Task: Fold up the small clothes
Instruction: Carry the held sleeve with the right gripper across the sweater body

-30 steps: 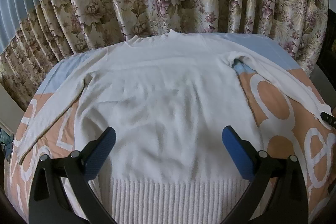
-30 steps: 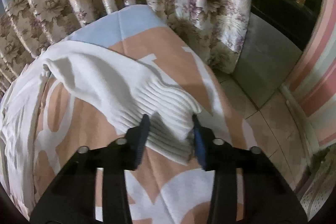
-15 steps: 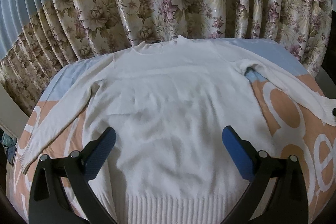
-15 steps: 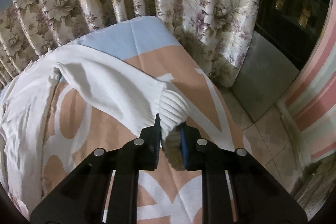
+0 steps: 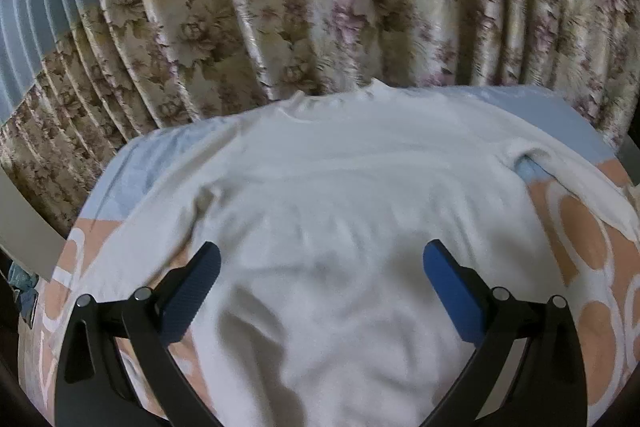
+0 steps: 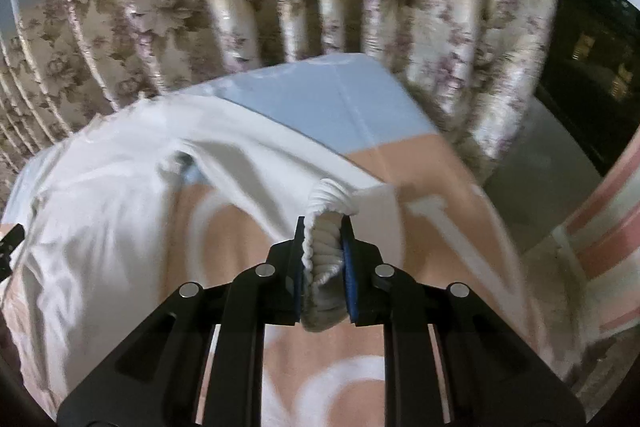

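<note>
Soft matt knit sweater [image 5: 340, 227] — ribbed cuff [image 6: 326, 239], glossy floral curtain [image 5: 320, 7]

White sweater [image 5: 332, 227] lies on patterned bed [image 5: 580, 239].

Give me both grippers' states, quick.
Left gripper: open, over the white sweater, holding nothing.
Right gripper: shut on the ribbed sleeve cuff.

A: Sweater [image 5: 340, 227] hem?
B: Cut off by the bottom edge in the left view, and its left cuff is hidden behind the left tool [image 5: 320, 267] arm.
A: Right view?
B: All motion-blurred. Cuff [image 6: 326, 247] end hidden between the right tool [image 6: 323, 251] fingers; the sweater's far side runs off-frame.
</note>
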Available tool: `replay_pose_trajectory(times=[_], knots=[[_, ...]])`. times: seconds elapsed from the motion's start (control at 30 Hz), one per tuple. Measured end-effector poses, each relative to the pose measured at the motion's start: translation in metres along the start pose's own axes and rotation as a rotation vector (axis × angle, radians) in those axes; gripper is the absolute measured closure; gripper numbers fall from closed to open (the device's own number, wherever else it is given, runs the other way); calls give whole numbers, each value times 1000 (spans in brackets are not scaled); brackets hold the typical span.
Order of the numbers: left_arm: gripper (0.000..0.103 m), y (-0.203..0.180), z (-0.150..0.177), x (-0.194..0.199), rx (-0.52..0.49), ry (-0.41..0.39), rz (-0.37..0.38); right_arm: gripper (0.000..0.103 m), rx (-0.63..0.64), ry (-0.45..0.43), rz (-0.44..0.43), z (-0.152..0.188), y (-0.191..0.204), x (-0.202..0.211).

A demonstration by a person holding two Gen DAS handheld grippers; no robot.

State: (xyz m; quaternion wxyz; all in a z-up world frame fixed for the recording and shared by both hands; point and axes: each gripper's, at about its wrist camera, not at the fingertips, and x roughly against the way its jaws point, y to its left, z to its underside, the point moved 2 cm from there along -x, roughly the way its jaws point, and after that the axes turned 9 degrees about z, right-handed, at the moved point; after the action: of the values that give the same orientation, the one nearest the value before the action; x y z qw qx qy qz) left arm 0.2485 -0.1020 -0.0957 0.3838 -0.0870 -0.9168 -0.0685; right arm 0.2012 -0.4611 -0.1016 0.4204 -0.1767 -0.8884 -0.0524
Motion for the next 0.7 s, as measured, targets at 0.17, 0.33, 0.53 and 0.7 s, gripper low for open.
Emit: replay_pose_trajectory(times=[0.17, 0.33, 0.53, 0.7], knots=[[2, 26, -8, -4, 1, -6, -23, 87, 7, 8, -68, -17, 52, -9], [2, 49, -12, -11, 14, -3, -28, 87, 41, 5, -110, -33, 102, -18], [2, 76, -15, -25, 24, 19, -14, 87, 71, 16, -158, -50, 162, -32], [2, 101, -20, -35, 56, 23, -33, 87, 98, 28, -198, -56, 214, -44]])
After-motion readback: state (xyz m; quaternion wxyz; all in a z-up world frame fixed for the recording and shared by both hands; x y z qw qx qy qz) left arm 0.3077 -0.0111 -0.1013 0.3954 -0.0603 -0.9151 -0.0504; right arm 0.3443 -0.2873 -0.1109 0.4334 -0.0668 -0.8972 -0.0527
